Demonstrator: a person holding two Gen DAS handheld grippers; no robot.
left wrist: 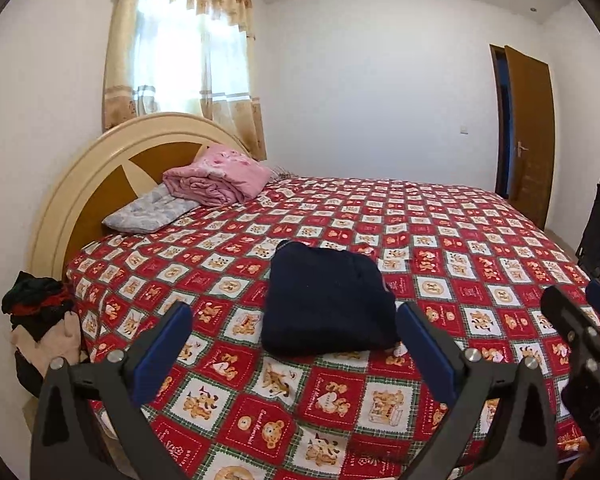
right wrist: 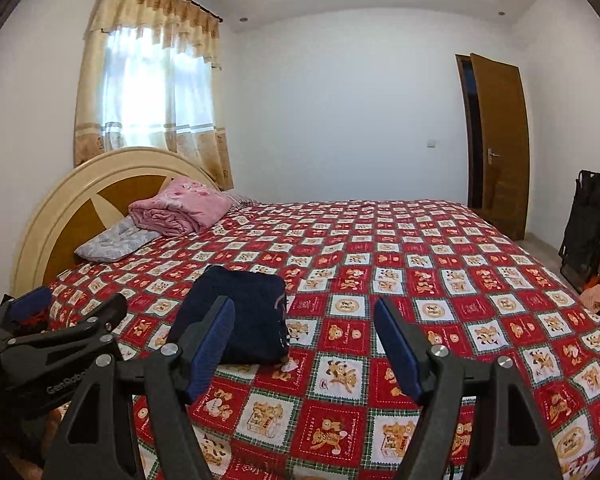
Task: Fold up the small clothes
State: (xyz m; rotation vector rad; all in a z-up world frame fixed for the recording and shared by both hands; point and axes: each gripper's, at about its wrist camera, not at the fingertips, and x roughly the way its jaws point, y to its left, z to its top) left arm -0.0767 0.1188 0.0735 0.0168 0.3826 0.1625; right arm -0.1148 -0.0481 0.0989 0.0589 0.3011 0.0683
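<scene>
A dark navy garment [left wrist: 328, 300] lies folded into a compact bundle on the red bear-patterned bedspread [left wrist: 440, 240]. In the left wrist view my left gripper [left wrist: 296, 328] is open, its blue pads wide apart and raised in front of the bundle with nothing between them. The right wrist view shows the same navy garment [right wrist: 240, 316] ahead and to the left. My right gripper [right wrist: 306, 320] is open and empty above the bedspread [right wrist: 440, 280], to the right of the bundle. Each gripper appears at the edge of the other's view.
A folded pink blanket [left wrist: 216, 178] and a grey pillow [left wrist: 148, 210] lie by the round headboard [left wrist: 100, 176]. A heap of clothes [left wrist: 40, 320] sits left of the bed. A brown door [left wrist: 530, 132] and a dark folded chair [right wrist: 590, 224] stand at the right.
</scene>
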